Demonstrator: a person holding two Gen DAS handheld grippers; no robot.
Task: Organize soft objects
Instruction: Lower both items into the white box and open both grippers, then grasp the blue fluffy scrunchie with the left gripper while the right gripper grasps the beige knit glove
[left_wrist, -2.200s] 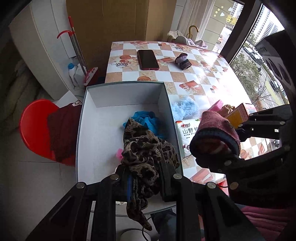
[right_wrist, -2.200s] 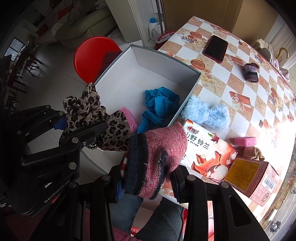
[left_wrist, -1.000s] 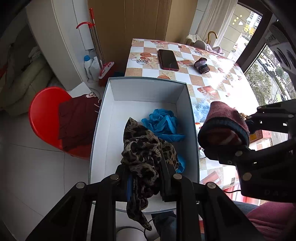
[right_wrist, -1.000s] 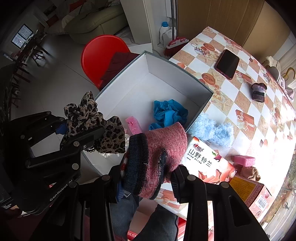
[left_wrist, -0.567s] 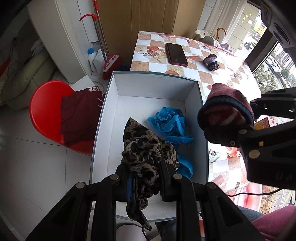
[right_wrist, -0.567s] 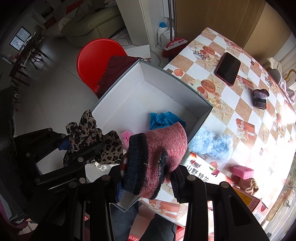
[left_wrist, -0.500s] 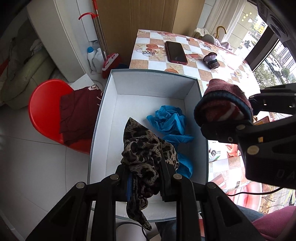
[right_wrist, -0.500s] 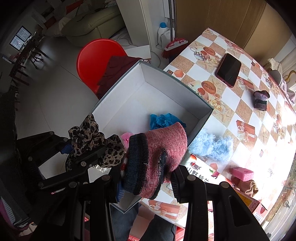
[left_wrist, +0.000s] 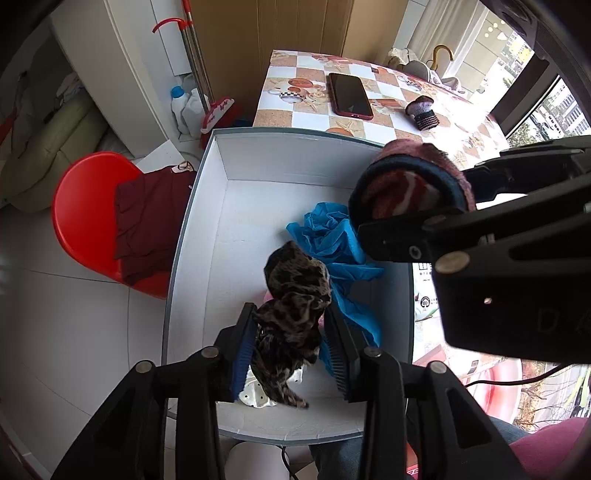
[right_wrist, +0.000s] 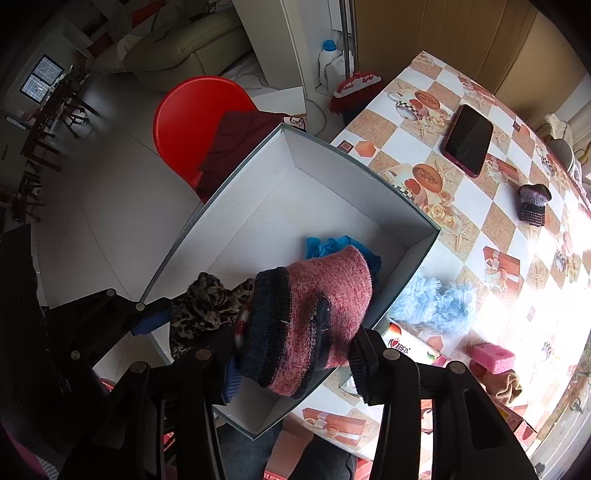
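A white open box (left_wrist: 295, 131) (right_wrist: 354, 157) lies below both grippers with a blue cloth (left_wrist: 332, 236) (right_wrist: 325, 244) inside. The jaws of my left gripper (left_wrist: 291, 350) are opening. A leopard-print cloth (left_wrist: 295, 295) still hangs between them, loose and sagging toward the box floor. My right gripper (right_wrist: 295, 373) is opening too, above the box's near right corner. The pink knitted glove (right_wrist: 317, 314) (left_wrist: 406, 184) with a dark blue cuff sits slack between its fingers. A white dotted fabric (left_wrist: 255, 397) shows under the leopard cloth.
A red chair (left_wrist: 81, 206) with a dark red garment (left_wrist: 147, 210) stands left of the box. The checkered table (right_wrist: 472, 199) holds a phone (right_wrist: 468, 138), a small knitted piece (right_wrist: 532, 203), a light-blue fluffy item (right_wrist: 432, 301), a pink sponge (right_wrist: 493, 356) and a tan cloth (right_wrist: 506, 384).
Both pairs of jaws have parted from shut. The leopard cloth has loosened and bunched between the left fingers. The right gripper with the glove has come in over the box.
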